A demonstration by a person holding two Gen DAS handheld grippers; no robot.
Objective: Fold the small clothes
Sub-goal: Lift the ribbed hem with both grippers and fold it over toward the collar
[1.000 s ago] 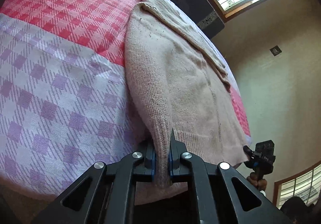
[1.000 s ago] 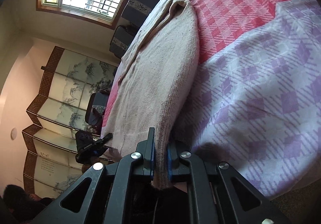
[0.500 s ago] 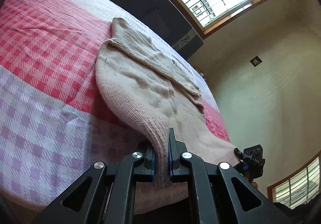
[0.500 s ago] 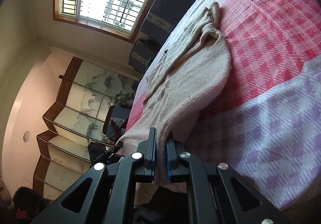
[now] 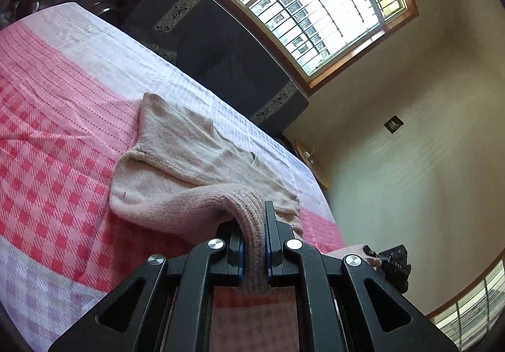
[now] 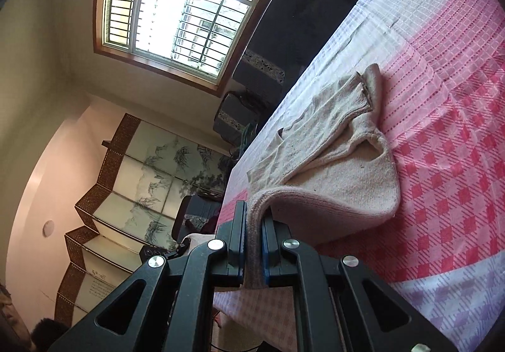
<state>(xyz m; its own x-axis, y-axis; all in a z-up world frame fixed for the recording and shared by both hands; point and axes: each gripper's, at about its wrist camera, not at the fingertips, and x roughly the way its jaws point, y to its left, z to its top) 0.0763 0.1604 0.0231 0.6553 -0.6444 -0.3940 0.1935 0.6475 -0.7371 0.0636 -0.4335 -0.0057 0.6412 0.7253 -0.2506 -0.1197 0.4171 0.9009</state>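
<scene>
Beige knit, soft and limp, makes up the sweater [image 5: 176,169], which is spread on the bed [image 5: 56,137] over its pink-checked cover, below the window [image 5: 315,5]. Its ribbed hem is raised off the bed toward the side away from the window. One hem corner is gripped tight in the left tongs [image 5: 253,244], the other in the right tongs [image 6: 252,241]. The cloth is judged light, floppy and stretchy, not slippery; it is best taken by the thicker ribbed hem corners, as here. No brand, label or legible writing can be made out.
</scene>
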